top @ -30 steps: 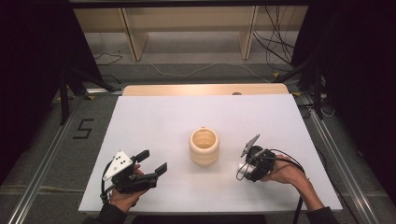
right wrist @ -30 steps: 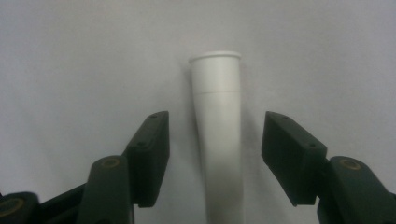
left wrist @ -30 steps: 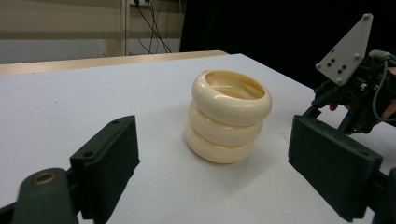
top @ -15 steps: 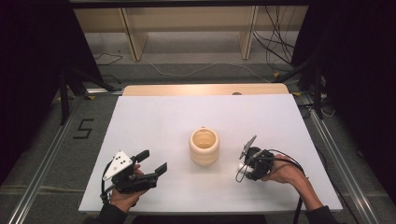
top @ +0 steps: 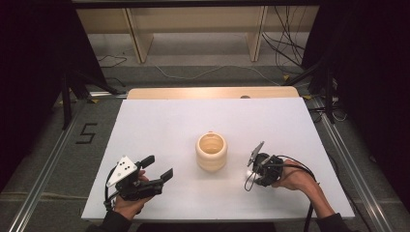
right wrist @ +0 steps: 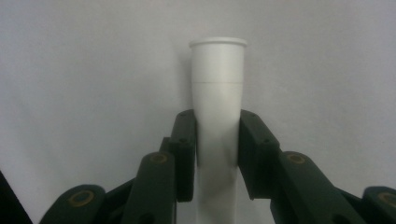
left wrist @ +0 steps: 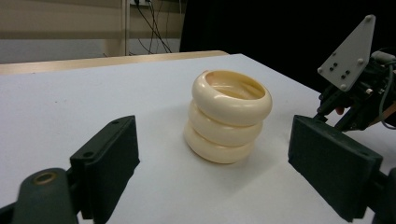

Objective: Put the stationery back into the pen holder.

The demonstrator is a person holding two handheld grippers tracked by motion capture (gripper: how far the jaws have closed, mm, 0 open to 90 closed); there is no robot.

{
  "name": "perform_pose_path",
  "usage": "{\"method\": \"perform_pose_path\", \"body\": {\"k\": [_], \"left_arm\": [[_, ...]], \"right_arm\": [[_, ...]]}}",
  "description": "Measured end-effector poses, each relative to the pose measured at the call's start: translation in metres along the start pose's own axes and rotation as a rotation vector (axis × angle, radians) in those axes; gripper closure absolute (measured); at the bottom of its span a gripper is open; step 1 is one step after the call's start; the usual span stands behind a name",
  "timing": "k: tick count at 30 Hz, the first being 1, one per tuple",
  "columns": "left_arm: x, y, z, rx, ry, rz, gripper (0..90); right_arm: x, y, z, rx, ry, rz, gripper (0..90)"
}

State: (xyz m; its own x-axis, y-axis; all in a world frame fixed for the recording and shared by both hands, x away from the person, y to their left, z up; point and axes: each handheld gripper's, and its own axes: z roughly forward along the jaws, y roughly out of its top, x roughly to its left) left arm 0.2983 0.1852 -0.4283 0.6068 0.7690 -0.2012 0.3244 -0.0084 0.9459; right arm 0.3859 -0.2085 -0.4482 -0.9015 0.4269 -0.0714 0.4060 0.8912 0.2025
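A cream ribbed pot (top: 211,151), built like three stacked rings with an open top, stands upright at the middle of the white table (top: 159,121). In the left gripper view the pot (left wrist: 229,121) stands a short way beyond my left gripper (left wrist: 224,149), which is open with nothing between its pads. From above, my left gripper (top: 157,166) sits at the front left, aimed toward the pot. My right gripper (top: 252,173), right of the pot, points down at the table. Its jaws have just been closing, and both pads now press a white tube (right wrist: 218,84) with a flared rim.
A wooden board (top: 212,92) runs along the table's far edge. Shelf legs and loose cables (top: 285,53) lie on the floor behind. Metal rails flank the table, and a "5" mark (top: 86,133) is on the floor at left.
Both hands have stayed where they were. From above, the right gripper's front looks a little narrower than a second ago.
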Motion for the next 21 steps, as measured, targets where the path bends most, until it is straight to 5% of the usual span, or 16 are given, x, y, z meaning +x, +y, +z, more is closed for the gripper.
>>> {"method": "perform_pose_path", "body": {"k": [5, 21], "left_arm": [[0.000, 0.000, 0.000, 0.000, 0.000, 0.001, 15.6], [0.000, 0.000, 0.000, -0.001, 0.000, 0.003, 15.5]], "right_arm": [[-0.003, -0.001, -0.012, -0.058, -0.020, 0.021, 69.6], [-0.011, -0.003, -0.035, -0.376, -0.064, 0.138, 69.6]]}}
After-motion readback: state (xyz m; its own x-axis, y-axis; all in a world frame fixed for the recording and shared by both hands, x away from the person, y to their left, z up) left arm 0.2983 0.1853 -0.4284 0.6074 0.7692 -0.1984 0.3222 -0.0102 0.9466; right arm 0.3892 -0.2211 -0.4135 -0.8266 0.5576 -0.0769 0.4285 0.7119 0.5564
